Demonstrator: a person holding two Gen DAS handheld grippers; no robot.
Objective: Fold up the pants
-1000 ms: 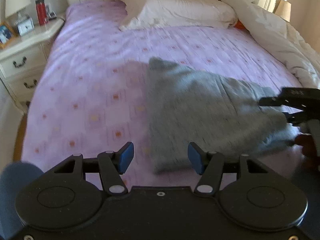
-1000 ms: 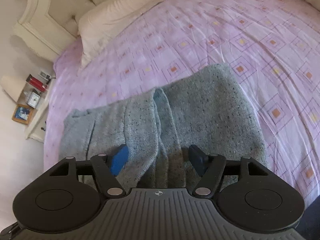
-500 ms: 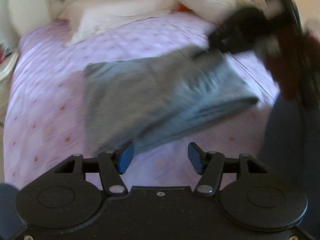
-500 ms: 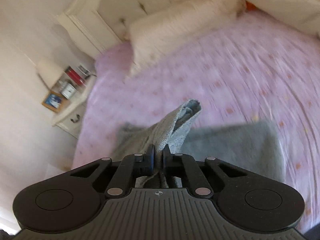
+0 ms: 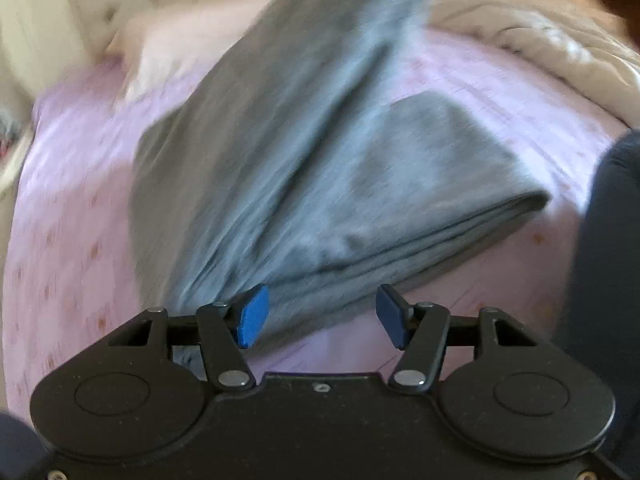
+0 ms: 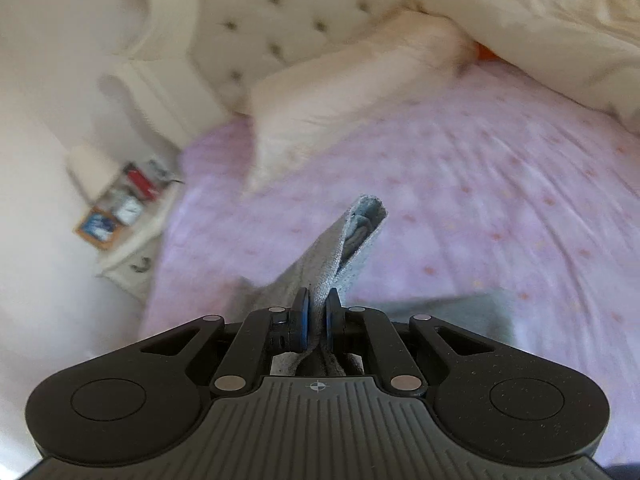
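Pink patterned bedding (image 5: 80,208) lies under everything you are working on, and the grey pants (image 5: 320,184) sit on it just ahead of your left tongs (image 5: 318,316). Those left tongs are released, their blue pads (image 5: 252,316) spread wide with only the near folded edge of the fabric between and beyond them, not touching as far as the blurred view tells. Your right tongs (image 6: 316,320) are clenched on a bunched layer of the pants (image 6: 348,240), and the cloth rises from the pads to a curled tip lifted clear of the bed sheet (image 6: 480,200). From the left view that raised layer slants up and away toward the top of the frame, while the rest stays stacked flat in several layers near you.

Expect this fabric to be soft, light and limp: it drapes from a single hold, sags at the sides and will not keep a crease by itself. It looks like a knit, so it should cling rather than slip, but a pinch at one point lets the corners trail. Judging from this, take the free near edge or corner with your left tongs so the layer travels flat.

Farther off lie the pale pillow (image 6: 352,104), the crumpled duvet (image 6: 540,32), the tufted headboard (image 6: 280,12) and a nightstand (image 6: 128,216) at the left.
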